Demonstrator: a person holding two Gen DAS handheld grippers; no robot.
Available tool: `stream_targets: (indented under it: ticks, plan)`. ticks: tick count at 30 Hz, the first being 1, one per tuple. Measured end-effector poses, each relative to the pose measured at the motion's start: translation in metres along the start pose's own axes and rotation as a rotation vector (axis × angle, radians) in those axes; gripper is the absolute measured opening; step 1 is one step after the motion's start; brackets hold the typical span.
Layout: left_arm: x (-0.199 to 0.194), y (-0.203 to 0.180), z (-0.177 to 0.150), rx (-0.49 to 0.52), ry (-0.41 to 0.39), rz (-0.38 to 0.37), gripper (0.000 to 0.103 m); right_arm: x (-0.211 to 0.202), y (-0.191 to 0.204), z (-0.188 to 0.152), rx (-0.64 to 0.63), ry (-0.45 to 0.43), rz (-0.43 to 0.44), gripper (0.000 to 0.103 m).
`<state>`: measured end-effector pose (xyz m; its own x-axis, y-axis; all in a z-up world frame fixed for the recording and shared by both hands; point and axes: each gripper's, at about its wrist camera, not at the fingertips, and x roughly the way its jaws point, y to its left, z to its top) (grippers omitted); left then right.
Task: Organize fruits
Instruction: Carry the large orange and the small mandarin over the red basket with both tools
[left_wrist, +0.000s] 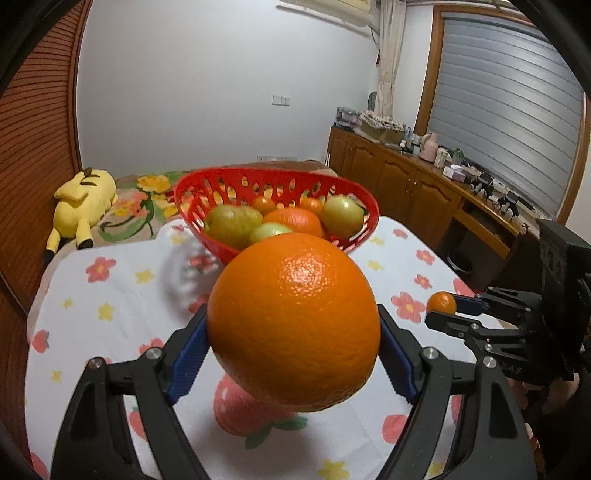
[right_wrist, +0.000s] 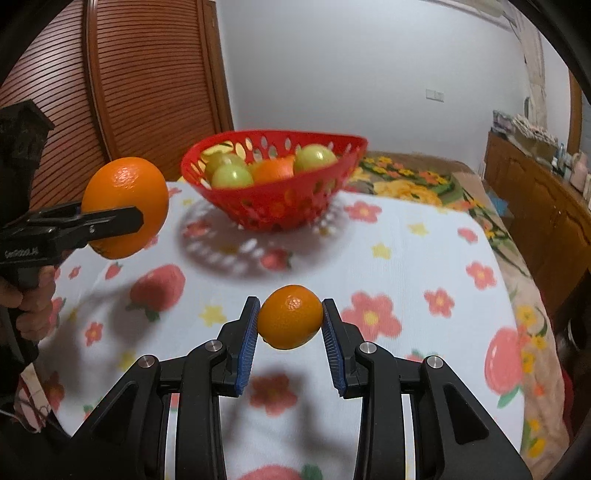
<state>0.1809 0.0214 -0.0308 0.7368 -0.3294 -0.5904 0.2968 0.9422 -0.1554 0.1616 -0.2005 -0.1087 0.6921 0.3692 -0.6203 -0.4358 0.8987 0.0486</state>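
Floral tablecloth (left_wrist: 122, 317) lying across the table, printed with red and yellow flowers and strawberries. Yellow plush toy (left_wrist: 83, 201) lying at 10 o'clock of the left wrist view, resting on a flowered bedspread (right_wrist: 406, 181). Slatted wooden door (right_wrist: 147, 74) standing at 11 o'clock in the right wrist view. Wooden cabinet (left_wrist: 399, 177) running along at 3 o'clock, its top crowded with small items too blurred to identify. Grey window blind (left_wrist: 509, 107) hanging above it.

From my left wrist view the big orange (left_wrist: 293, 321) hides the red basket's (left_wrist: 221, 175) near rim. Items on the far cabinet (left_wrist: 424, 184) are too small to identify.
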Motion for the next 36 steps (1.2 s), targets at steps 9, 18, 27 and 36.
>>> stream_targets:
  ticks: [9, 18, 27, 36]
  plan:
    - [-0.006, 0.002, 0.028, 0.014, -0.045, 0.012, 0.083, 0.005, 0.015, 0.055, -0.053, -0.055, 0.02, 0.033]
    - [0.001, 0.01, 0.045, 0.011, -0.054, 0.026, 0.083, 0.041, 0.024, 0.096, -0.073, -0.046, 0.029, 0.033]
    - [0.014, 0.021, 0.054, 0.007, -0.035, 0.048, 0.083, 0.066, 0.023, 0.11, -0.051, -0.027, 0.033, 0.042]
    - [0.036, 0.024, 0.07, 0.021, -0.022, 0.067, 0.083, 0.057, 0.01, 0.111, -0.014, -0.054, 0.047, 0.043]
